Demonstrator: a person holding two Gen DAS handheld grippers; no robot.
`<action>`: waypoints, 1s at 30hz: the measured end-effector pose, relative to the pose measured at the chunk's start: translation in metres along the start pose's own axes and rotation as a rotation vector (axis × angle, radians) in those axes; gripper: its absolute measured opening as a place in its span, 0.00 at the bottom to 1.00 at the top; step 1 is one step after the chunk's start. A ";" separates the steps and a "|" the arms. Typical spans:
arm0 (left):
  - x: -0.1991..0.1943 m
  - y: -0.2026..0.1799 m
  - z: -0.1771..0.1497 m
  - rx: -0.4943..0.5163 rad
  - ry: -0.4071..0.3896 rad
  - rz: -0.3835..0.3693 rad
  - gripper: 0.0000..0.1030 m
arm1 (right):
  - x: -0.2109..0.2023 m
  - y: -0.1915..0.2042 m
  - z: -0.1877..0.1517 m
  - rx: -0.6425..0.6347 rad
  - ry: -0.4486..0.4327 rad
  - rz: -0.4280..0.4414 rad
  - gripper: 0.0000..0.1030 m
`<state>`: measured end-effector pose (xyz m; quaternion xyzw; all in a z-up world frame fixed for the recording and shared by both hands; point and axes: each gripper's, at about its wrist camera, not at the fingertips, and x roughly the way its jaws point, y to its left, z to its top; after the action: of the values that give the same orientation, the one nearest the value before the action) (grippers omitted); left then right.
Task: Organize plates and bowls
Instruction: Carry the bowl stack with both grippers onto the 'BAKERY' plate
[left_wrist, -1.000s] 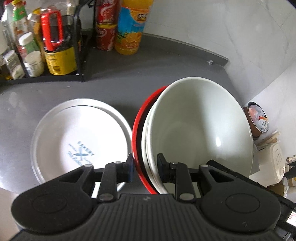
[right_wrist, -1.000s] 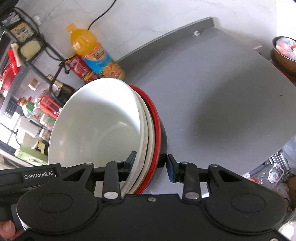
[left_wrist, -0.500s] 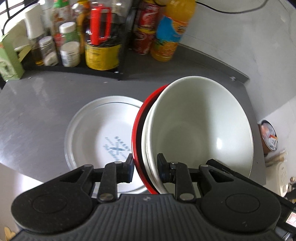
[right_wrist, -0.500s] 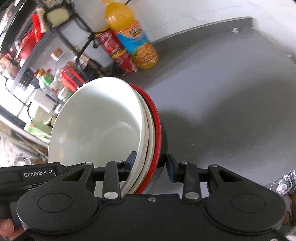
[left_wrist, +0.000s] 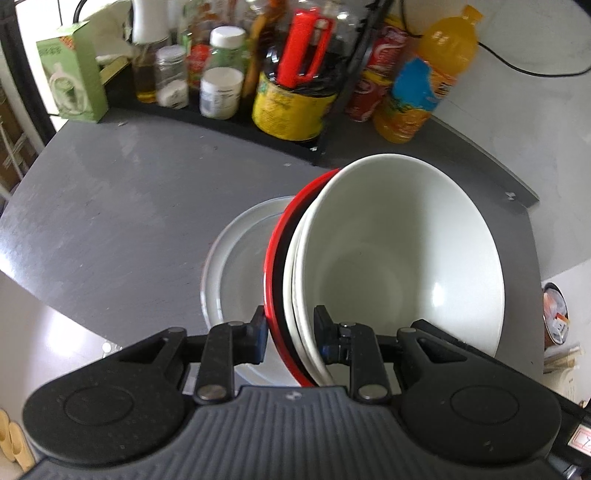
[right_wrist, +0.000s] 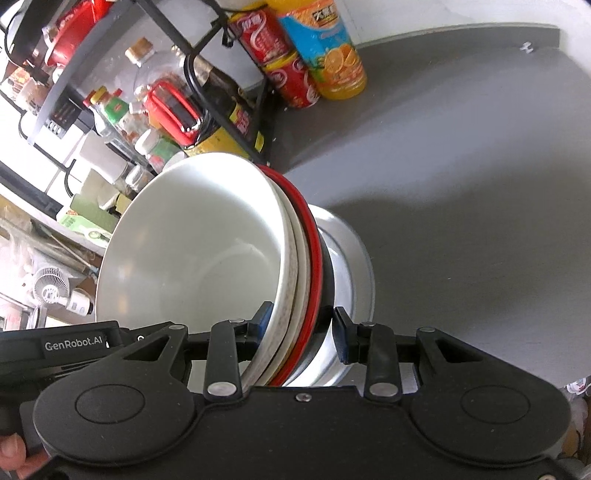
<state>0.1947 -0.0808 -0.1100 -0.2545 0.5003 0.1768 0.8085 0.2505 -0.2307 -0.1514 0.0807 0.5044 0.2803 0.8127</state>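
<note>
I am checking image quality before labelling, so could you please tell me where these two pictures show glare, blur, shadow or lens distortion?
Left wrist view: the counter edge bows from the fisheye lens, the rack bottles look soft, and a small highlight sits inside the white bowl. Right wrist view: glare streaks the white bowl, a broad soft shadow falls on the counter, and the upper left background is overexposed.
</note>
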 end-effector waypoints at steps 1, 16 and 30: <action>0.001 0.003 0.001 -0.010 0.004 0.003 0.24 | 0.003 0.001 0.000 -0.001 0.005 0.000 0.32; 0.025 0.027 0.023 -0.042 0.043 0.016 0.24 | 0.026 0.002 0.010 0.017 0.051 -0.030 0.32; 0.040 0.029 0.024 -0.006 0.077 0.004 0.24 | 0.023 -0.005 0.004 0.085 0.060 -0.002 0.44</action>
<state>0.2140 -0.0421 -0.1433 -0.2627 0.5311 0.1699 0.7874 0.2630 -0.2217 -0.1695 0.1061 0.5399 0.2601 0.7935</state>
